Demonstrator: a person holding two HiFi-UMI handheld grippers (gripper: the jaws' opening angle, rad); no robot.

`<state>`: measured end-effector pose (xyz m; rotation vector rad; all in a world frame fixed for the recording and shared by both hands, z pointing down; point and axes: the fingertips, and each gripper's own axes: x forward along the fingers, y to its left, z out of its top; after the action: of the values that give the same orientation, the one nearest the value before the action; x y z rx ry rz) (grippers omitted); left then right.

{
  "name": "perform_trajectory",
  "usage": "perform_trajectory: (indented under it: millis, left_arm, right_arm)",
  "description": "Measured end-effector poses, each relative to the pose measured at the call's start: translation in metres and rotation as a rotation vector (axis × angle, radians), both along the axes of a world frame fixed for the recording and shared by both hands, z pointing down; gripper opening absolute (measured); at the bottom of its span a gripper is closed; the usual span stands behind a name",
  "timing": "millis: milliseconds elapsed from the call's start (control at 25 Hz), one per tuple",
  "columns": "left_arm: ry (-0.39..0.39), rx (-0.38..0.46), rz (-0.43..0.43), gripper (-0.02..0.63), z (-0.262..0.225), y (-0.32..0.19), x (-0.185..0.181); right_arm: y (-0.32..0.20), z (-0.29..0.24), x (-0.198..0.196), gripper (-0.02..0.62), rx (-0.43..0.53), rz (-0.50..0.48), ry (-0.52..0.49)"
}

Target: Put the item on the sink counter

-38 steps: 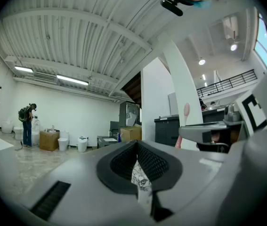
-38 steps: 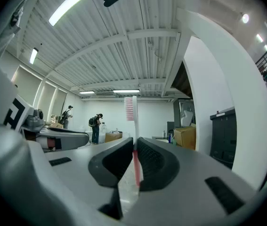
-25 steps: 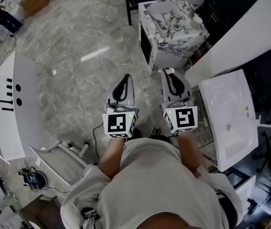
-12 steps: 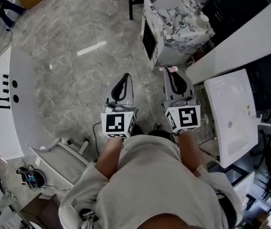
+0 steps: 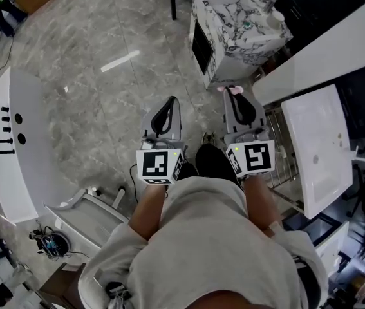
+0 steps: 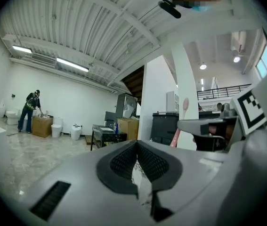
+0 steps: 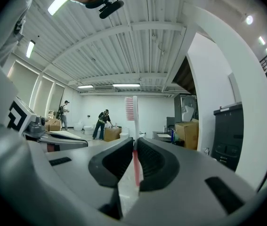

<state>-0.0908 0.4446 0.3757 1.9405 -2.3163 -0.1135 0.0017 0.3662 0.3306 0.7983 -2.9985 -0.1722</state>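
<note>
A pink toothbrush (image 7: 132, 113) stands upright between the jaws of my right gripper (image 7: 134, 144), which is shut on its handle, bristles facing left. In the head view the brush head (image 5: 232, 89) pokes out beyond the right gripper (image 5: 235, 99). It also shows from the left gripper view as a pink toothbrush (image 6: 184, 108) at the right. My left gripper (image 6: 137, 148) is shut with nothing in it and is held level beside the right one (image 5: 167, 107). The white sink basin (image 5: 317, 148) lies to the right of the right gripper.
A marble-patterned cabinet (image 5: 239, 26) stands ahead, with a long white counter (image 5: 327, 49) to its right. A white curved counter (image 5: 13, 143) with black items is at the left. A wire rack (image 5: 277, 167) sits beside the basin. Two people (image 7: 101, 121) stand far off by cardboard boxes.
Both grippers kept their pose and the toothbrush stays held. The view has shifted slightly, so the basin and marble cabinet sit a little further right.
</note>
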Motion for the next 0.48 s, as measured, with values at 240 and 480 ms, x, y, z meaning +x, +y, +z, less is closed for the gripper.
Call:
perform_trajectory:
  millis: [240, 480]
  left_arm:
    - [0.02, 0.019, 0.026, 0.008, 0.0, -0.032, -0.006]
    - [0.006, 0.007, 0.044, 0.008, 0.002, -0.083, -0.02]
  right_arm:
    - [-0.025, 0.005, -0.01, 0.029, 0.009, -0.009, 0.0]
    - [-0.078, 0.007, -0.026, 0.029, -0.001, 0.002, -0.006]
